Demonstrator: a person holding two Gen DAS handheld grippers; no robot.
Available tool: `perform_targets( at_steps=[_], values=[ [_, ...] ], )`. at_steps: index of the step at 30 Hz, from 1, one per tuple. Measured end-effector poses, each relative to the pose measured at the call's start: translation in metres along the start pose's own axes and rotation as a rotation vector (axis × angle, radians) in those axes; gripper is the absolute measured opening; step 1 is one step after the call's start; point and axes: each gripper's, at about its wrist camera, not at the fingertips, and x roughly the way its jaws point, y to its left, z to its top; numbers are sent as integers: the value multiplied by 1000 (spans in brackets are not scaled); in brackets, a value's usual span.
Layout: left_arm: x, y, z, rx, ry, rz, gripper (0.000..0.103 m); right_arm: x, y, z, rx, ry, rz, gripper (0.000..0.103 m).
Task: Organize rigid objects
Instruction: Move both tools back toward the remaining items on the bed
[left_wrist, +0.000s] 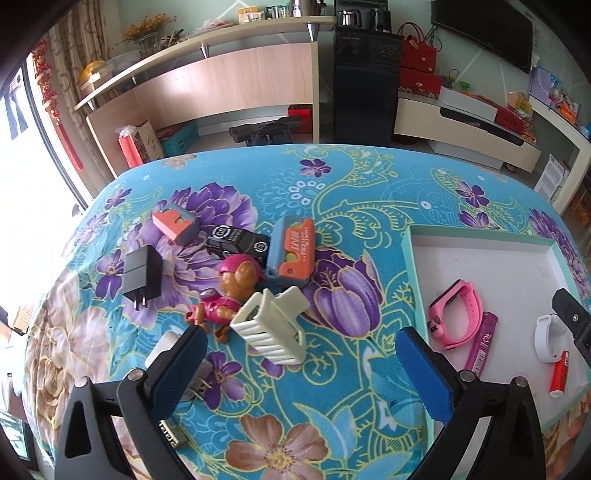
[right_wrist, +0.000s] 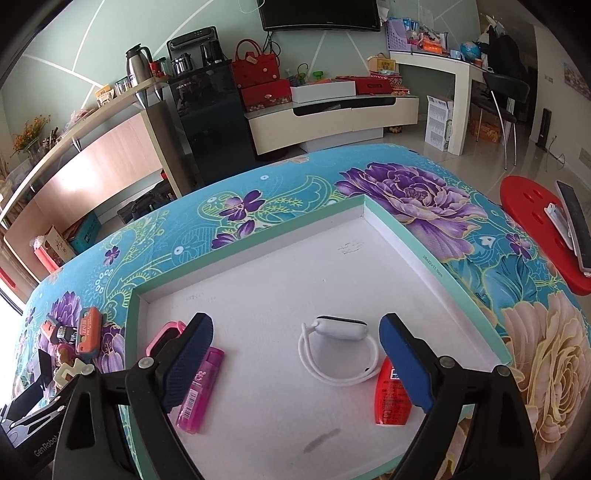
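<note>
- Left gripper: blue-padded fingers spread wide, holding nothing, above the floral blue tablecloth.
- Cream slotted plastic clip lies just past the fingers at 12 o'clock, touching the pink-capped toy pup figure.
- Right gripper: fingers apart, empty, over the shallow white tray with mint rim.
- White smartwatch band rests in the tray between them.

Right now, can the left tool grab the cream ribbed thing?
Probably yes. The left tool is open, and the cream ribbed thing lies just ahead between its fingers, with nothing on top; the toy dog sits close beside it.
</note>
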Motion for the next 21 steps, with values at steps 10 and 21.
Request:
perform_targets(
  at_steps=[10,21],
  values=[
    [-18,68,-3,-126,-38,77,103,-5,41,-9,-90,10,74,92],
    [-26,149,-22,-298,-23,175,103,-12,83,-24,-145,26,196,92]
  ],
)
